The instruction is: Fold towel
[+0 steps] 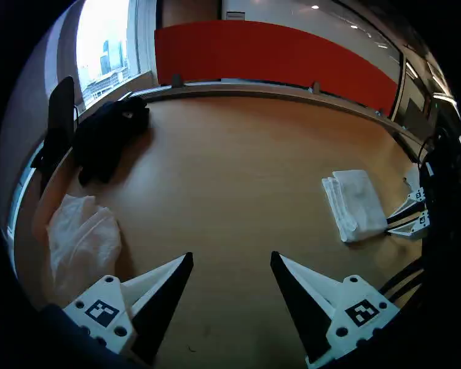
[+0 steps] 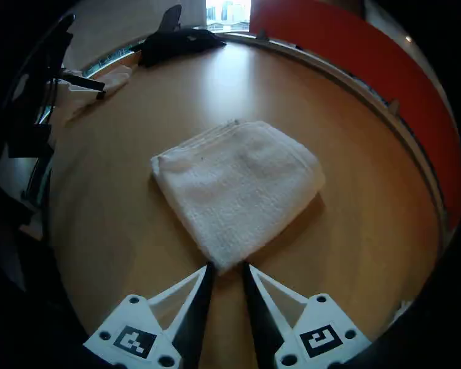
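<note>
Where the towel [image 2: 240, 178] corner reaches the right gripper [image 2: 227, 270], table [image 2: 366, 234] spreads all around.

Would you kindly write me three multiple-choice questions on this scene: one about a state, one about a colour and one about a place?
1. The white towel is:
A. folded, lying flat on the table
B. spread out in full
C. hanging over the table's edge

2. The partition behind the table is:
A. blue
B. red
C. green

3. The black bundle lies:
A. on the towel
B. at the table's end by the window
C. in the middle of the table

Answers:
1 A: its layered edges show, and it rests on the wood.
2 B: the panel along the far edge is plainly red.
3 B: it sits just below the window, well apart from the towel.
</note>
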